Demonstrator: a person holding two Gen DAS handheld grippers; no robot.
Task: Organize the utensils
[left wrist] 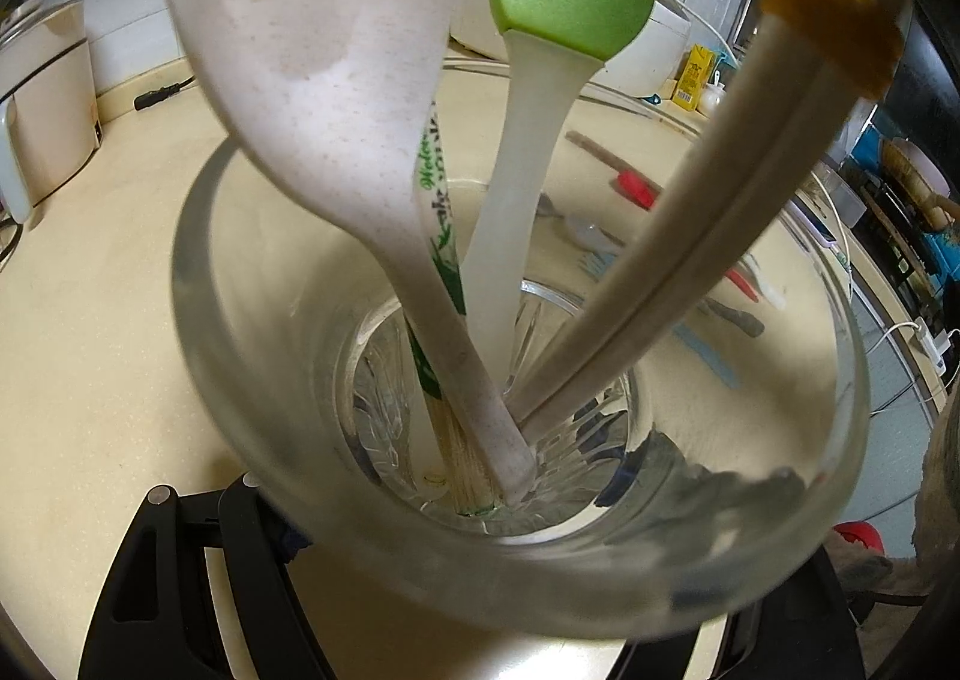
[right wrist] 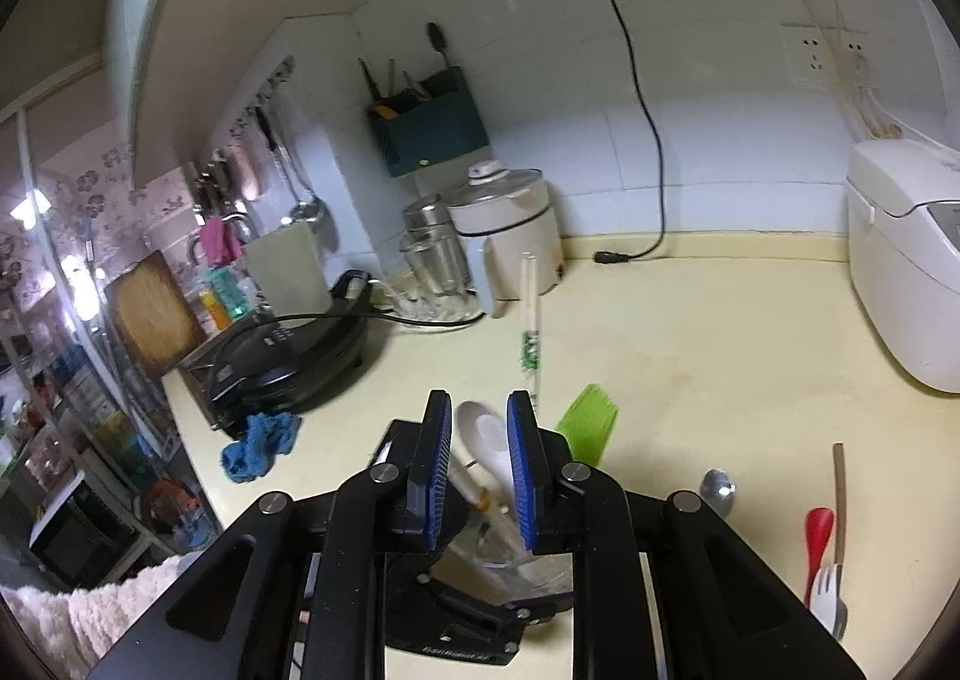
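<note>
My left gripper [left wrist: 510, 554] is shut on a clear glass [left wrist: 204, 320], gripping it from both sides. In the glass stand a white speckled spoon [left wrist: 312, 50], a green silicone brush [left wrist: 570, 2], paper-wrapped chopsticks [left wrist: 441, 236] and white sticks with an amber end [left wrist: 690, 260]. In the right wrist view my right gripper [right wrist: 478, 440] hovers just above the glass [right wrist: 540, 572]. Its blue pads [right wrist: 522, 458] stand apart with nothing pressed between them. The spoon head [right wrist: 483, 434] shows beyond the gap. The brush [right wrist: 588, 422] and the chopsticks [right wrist: 531, 332] stick up beside it.
On the cream counter to the right lie a metal spoon [right wrist: 718, 491], a red spoon [right wrist: 817, 530], a white fork [right wrist: 831, 590] and a brown-handled tool [right wrist: 839, 500]. A rice cooker [right wrist: 906, 260], a white pot [right wrist: 510, 236], a black griddle [right wrist: 288, 356] and a blue cloth [right wrist: 258, 446] stand around the counter's edges.
</note>
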